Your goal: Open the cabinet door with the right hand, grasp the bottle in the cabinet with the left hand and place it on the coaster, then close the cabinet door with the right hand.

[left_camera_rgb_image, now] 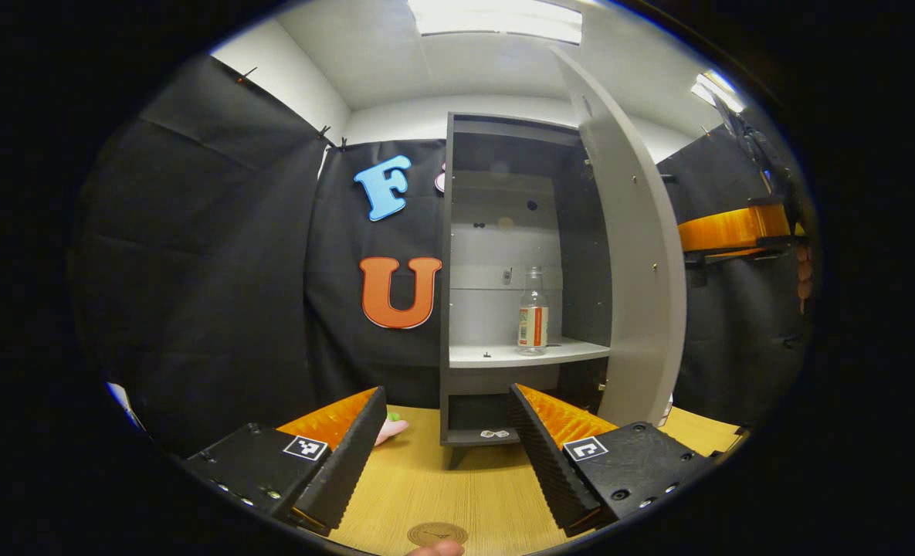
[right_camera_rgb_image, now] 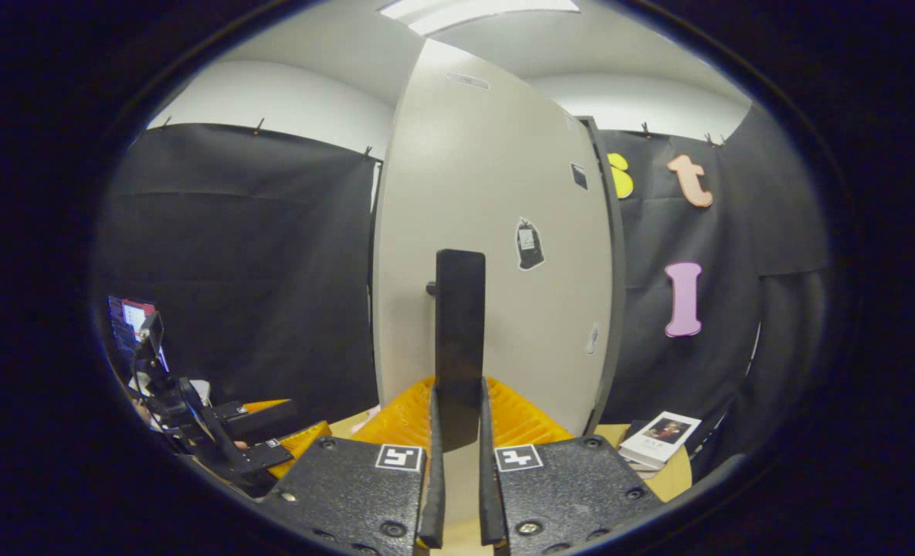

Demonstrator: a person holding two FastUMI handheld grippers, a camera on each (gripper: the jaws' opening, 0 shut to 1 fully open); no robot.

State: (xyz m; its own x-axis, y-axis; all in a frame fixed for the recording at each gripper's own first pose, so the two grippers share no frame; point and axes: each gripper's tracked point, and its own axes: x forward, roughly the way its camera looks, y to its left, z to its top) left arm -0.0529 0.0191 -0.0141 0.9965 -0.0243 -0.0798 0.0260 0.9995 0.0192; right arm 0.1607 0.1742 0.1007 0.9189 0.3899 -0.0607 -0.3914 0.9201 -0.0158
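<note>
Booth: black cloth walls, white ceiling with light panels, wooden table as work surface.

Left gripper view, cabinet: grey cabinet at far centre, cabinet door swung out to the right, interior exposed.

Left gripper view, bottle: clear bottle upright on the shelf, right of shelf centre, near the front edge, well apart from the fingers.

Left gripper view, coaster: round coaster on the near table edge, between the fingers and close below them.

Left gripper view, left gripper: left gripper held wide apart, holding nothing, aimed at the cabinet base.

Right gripper view, handle: dark vertical handle on the door face.

Right gripper view, right gripper: right gripper clamped on the lower end of the handle, one finger on each side.

Step in hand: judged as door held open while the left reach begins.

Technique: raise to shelf height, approach straight, straddle the bottle at its label, close squarely.

Edges: left cabinet wall, shelf lip and door edge bound the entry.

Open room: wider on the bottle's left; little clearance on its right.
</note>
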